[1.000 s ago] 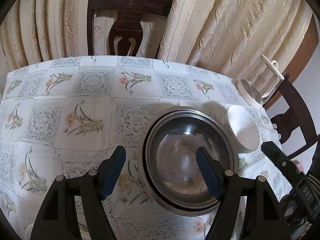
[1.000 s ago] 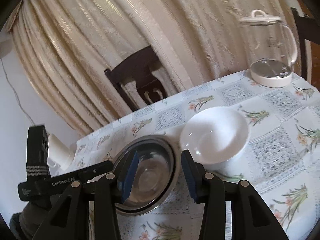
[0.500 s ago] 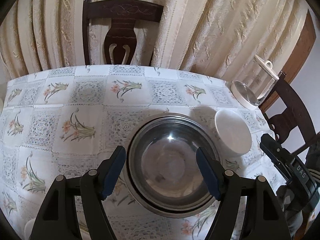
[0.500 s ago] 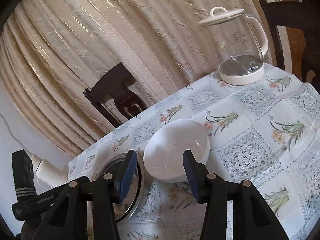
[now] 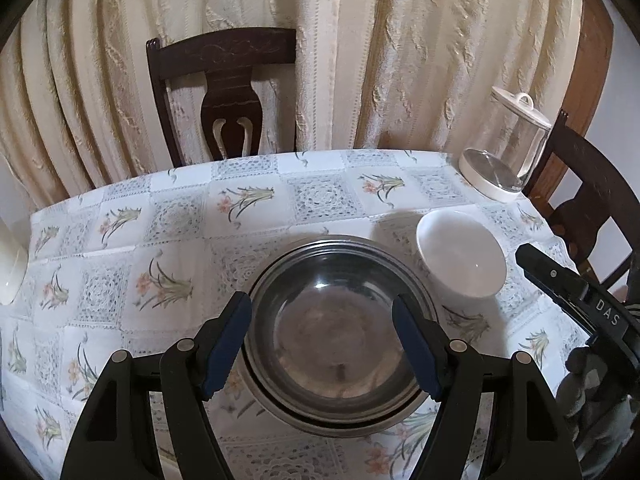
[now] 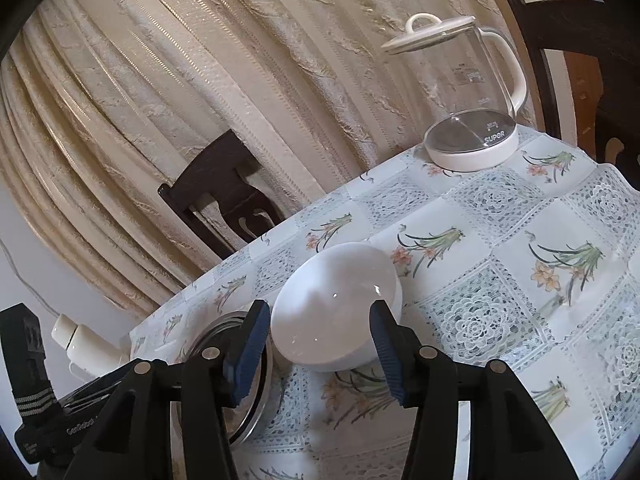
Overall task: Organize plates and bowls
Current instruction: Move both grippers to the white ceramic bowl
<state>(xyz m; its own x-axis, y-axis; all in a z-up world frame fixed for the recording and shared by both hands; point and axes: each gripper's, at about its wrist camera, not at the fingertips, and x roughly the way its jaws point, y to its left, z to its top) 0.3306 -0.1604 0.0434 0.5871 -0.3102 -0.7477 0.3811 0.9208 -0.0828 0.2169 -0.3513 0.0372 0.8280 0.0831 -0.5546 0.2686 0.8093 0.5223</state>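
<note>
Both grippers hang empty: left gripper [image 5: 322, 338] open above the steel bowl [image 5: 340, 336]; right gripper [image 6: 318, 344], jaws just widened, frames the white bowl [image 6: 336, 308] untouched.

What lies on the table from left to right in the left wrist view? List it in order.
White dish at the left edge → steel bowl → white bowl → kettle.

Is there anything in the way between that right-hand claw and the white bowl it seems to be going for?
Nothing visible. The right gripper has just been opening, and the white bowl lies straight ahead on the tablecloth with only bare cloth before it. The steel bowl sits beside it, off the path.
</note>
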